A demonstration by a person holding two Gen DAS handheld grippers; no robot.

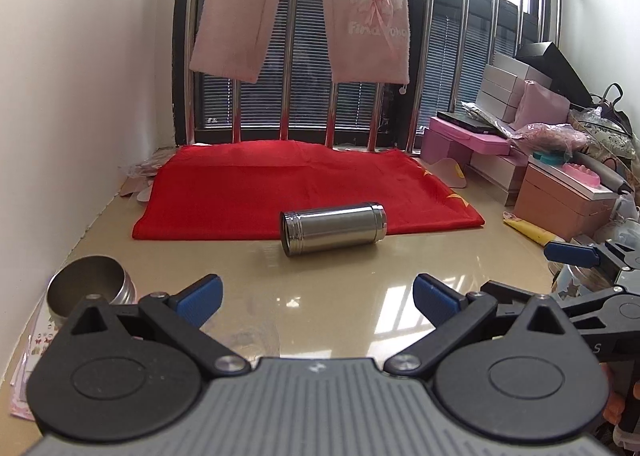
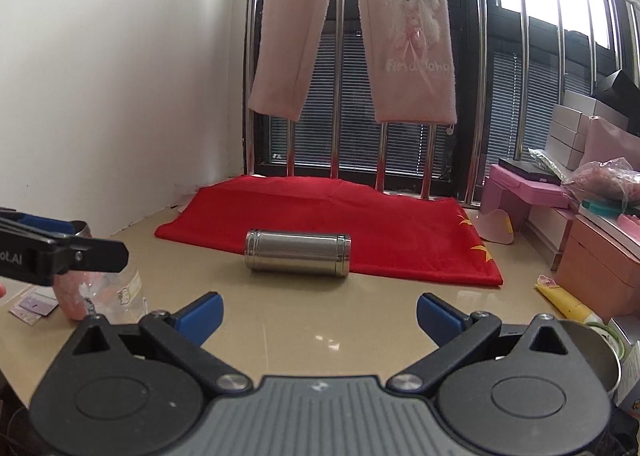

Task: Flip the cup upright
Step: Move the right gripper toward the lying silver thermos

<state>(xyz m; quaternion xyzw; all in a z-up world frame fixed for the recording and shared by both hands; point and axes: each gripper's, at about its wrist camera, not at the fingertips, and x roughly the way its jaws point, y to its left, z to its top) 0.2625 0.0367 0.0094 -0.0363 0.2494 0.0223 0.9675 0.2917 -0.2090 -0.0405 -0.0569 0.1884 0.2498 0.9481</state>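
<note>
You are holding both grippers – left (image 1: pixel 318 298), right (image 2: pixel 319 314) – spread wide, empty; the cup (image 1: pixel 333 230), lying mid-frame, is round – it could roll away.

Left wrist view: aimed low along the surface (image 1: pixel 328 296) toward the window, from the left.
Right wrist view: same heading, set rightward.
Shared: steel cup (image 1: pixel 333 229) (image 2: pixel 298 253), red cloth (image 1: pixel 304 187) (image 2: pixel 360 215), seen at mid-distance.
</note>
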